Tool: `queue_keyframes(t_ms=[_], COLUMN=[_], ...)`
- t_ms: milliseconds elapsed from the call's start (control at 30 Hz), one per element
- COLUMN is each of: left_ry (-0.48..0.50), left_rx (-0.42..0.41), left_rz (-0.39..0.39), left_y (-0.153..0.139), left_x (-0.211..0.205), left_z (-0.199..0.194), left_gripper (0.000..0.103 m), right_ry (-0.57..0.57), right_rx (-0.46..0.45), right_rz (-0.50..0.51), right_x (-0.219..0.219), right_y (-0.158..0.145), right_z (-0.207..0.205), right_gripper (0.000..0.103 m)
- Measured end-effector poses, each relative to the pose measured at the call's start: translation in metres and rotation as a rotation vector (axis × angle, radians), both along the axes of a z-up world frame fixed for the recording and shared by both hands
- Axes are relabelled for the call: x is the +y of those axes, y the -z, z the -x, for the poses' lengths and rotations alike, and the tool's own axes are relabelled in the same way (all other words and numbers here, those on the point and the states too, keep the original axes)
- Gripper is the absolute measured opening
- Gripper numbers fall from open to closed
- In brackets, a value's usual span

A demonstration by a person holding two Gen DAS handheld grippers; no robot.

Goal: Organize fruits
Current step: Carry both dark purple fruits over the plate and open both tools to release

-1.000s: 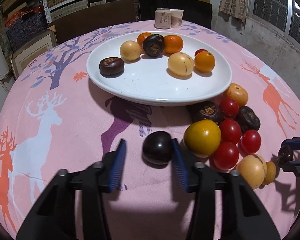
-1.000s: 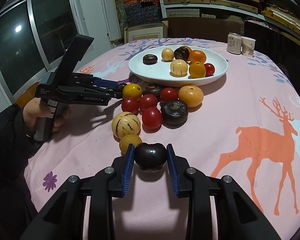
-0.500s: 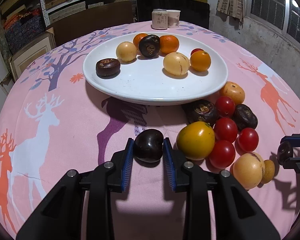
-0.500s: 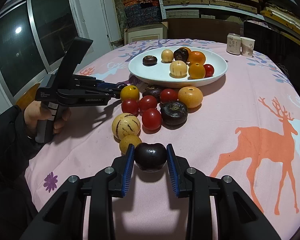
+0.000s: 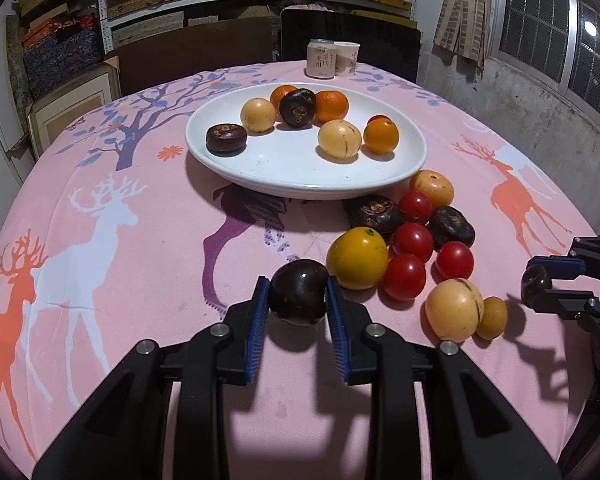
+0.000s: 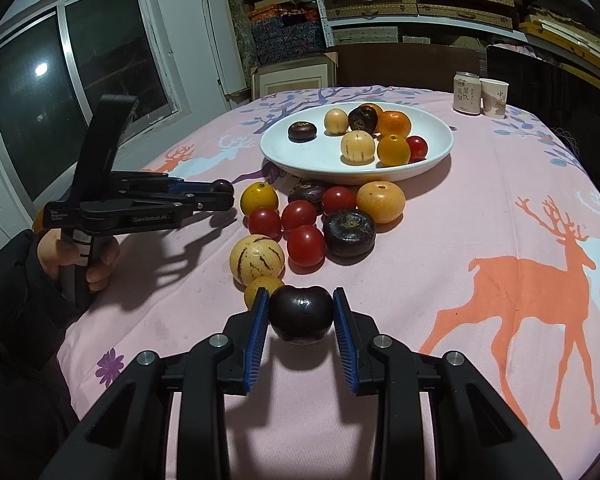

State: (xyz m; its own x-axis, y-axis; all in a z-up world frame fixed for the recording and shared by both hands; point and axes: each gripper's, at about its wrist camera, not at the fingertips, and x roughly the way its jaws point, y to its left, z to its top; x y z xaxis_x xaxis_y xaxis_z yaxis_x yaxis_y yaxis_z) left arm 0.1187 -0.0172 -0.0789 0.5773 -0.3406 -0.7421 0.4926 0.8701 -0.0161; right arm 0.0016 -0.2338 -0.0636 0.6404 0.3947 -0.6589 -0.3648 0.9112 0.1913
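Dark plums sit pinched in both tools: the left gripper (image 5: 298,300) clamps one (image 5: 298,298) at lower centre, the right gripper (image 6: 301,312) another (image 6: 301,311). Carry each high over the loose fruit pile (image 5: 408,248) — release gently onto the white plate's (image 5: 284,168) bare near side.

Pink deer tablecloth (image 5: 148,280) bears plate (image 5: 292,176), fruits (image 5: 412,240)

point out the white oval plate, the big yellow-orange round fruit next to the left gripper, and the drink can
white oval plate (image 5: 300,168), left wrist view, bare middle
big yellow-orange round fruit (image 5: 357,258), left wrist view, centre of skin
drink can (image 5: 321,59), left wrist view, label
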Motion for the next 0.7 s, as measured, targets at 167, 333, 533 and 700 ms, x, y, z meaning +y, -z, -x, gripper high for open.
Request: queue_keyframes(t_ms=[167,333,533,700], left_ry=[-0.042,-0.048,-0.062,-0.081], left_rx=[-0.004,-0.004,-0.006,-0.023], left_rz=[-0.004,0.002,0.017,0.017], left_y=[-0.001,-0.003,-0.005,-0.009], left_x=[0.005,0.006,0.009,0.011], left_z=[0.002,0.006,0.009,0.013], left_gripper=[0.028,0.028,0.028,0.028], right_ry=[0.001,0.001,0.009,0.020], right_rx=[-0.003,-0.003,0.003,0.015], right_rz=[-0.014,-0.008,-0.012,-0.004], right_x=[-0.003,-0.002,-0.003,-0.003], right_y=[0.000,0.000,0.001,0.002], right_z=[0.000,0.000,-0.002,-0.005], right_gripper=[0.032,0.032,0.032,0.032])
